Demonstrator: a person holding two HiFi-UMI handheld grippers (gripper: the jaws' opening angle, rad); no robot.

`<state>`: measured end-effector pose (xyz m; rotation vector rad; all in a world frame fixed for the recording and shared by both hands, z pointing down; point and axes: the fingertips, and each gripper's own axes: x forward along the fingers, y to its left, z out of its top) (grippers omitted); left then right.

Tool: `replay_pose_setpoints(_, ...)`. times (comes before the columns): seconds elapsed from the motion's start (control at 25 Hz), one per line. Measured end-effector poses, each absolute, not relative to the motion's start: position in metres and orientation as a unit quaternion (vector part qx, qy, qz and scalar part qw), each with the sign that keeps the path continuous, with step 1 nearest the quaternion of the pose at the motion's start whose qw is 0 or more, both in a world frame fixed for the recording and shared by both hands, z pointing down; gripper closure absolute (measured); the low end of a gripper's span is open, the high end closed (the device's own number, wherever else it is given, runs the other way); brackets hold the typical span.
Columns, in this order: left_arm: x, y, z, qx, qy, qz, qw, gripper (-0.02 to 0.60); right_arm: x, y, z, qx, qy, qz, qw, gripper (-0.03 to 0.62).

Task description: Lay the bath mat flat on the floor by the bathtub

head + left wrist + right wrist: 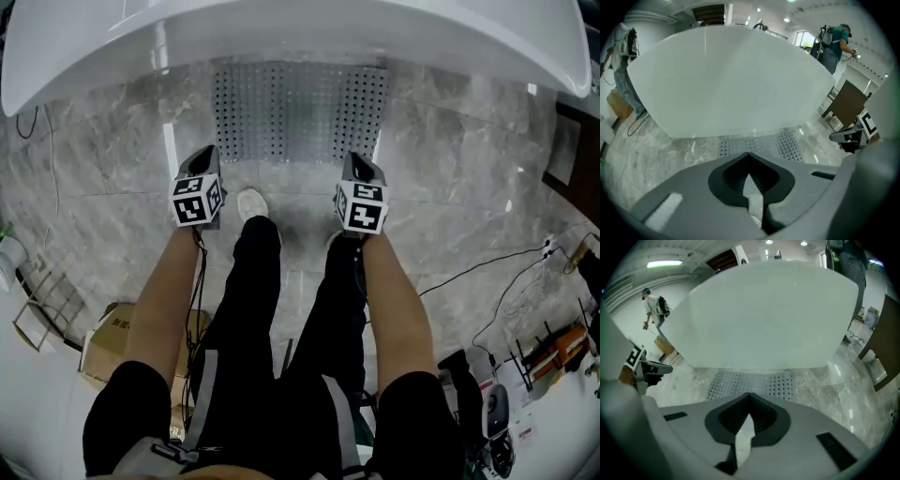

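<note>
A translucent grey rubber bath mat [300, 108], dotted with rows of small round holes, lies spread flat on the grey marble floor [450, 187], its far edge close along the side of the white oval bathtub [281, 37]. A person in black trousers stands facing the bathtub, one white shoe [251, 204] just short of the mat's edge away from the bathtub, and holds a grey two-jaw gripper in each bare-armed hand.

The left gripper [204, 152] is above the mat's corner on the person's left, on the side away from the bathtub. The right gripper [360, 159] is above the matching corner on the person's right. Both point steeply down towards the foot of the bathtub, and each carries a black-and-white marker cube [197, 199].

In the left gripper view the jaws are pressed together with nothing between them; the mat lies beyond their tips, between them and the bathtub, and is not in their grip. The right gripper view shows the same: jaws closed tight and empty, with the mat clear of them at the bathtub's base.

A brown cardboard box [108, 328] sits on the floor well back from the bathtub on the person's left. Thin black cables [487, 272] trail across the marble to the right, away from the bathtub.
</note>
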<state>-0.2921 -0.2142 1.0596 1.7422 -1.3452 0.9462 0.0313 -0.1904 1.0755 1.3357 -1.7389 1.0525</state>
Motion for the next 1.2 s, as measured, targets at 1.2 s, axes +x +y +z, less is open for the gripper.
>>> replay_pose_setpoints(1.2, -0.163, -0.246, 0.319, 0.836, -0.544, 0.052, 0.054, 0.578, 0.002, -0.233, 0.333, 0.591, -0.804, 0.062, -0.016, 0.589)
